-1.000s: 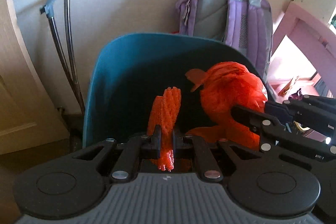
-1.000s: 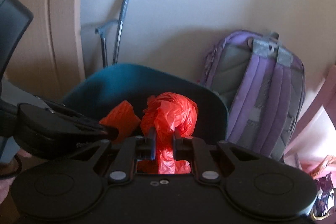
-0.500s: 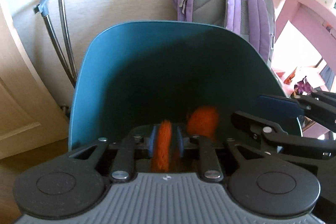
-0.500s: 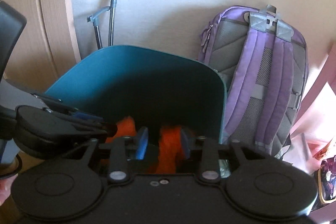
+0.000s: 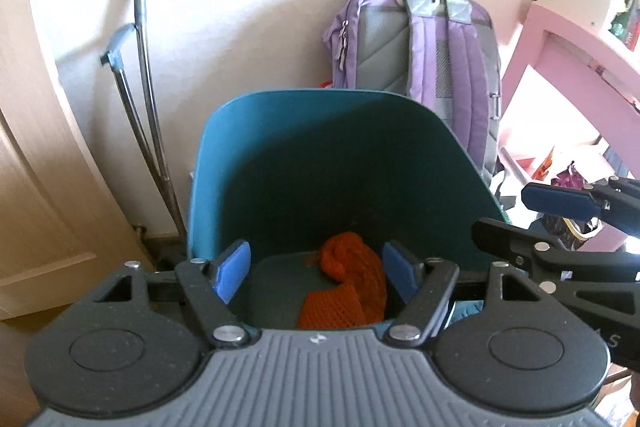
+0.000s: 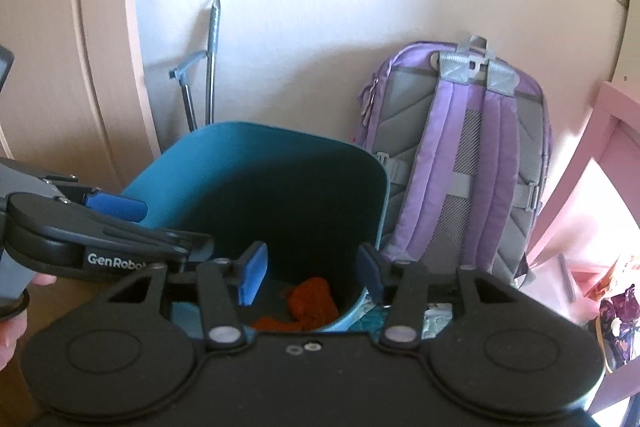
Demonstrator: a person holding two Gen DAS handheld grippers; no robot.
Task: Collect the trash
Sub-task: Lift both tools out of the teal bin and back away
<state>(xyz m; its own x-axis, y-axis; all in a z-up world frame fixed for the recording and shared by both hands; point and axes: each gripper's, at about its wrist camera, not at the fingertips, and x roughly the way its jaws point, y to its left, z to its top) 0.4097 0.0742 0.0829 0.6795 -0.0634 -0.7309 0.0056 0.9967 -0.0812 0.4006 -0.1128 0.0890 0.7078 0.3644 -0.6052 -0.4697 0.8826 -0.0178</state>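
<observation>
— While the left gripper hangs over the teal bin, look down its own camera: the blue pads are spreading apart with nothing pinched between them, and the orange mesh bag lies loose on the bin's floor, below the gap.

— So that piece is dropped, not held?

— I'd say so — no pad touches it. At the right edge of that view the right gripper pokes in, its pads parted too.

— And from the other side?

— Down the right gripper's camera it's the same story: jaws opening, empty, with the crumpled orange bag at the bottom of the bin, near its right wall. The left gripper reaches in from the left, a fingertip of the person's hand just showing behind it.

— Which step is this, then?

— The release into the bin, by my reckoning, and done for this load. Next would be drawing both grippers clear of the rim and finding more trash — maybe the clutter on the floor right of the purple backpack, though I can't tell what's rubbish there.
</observation>
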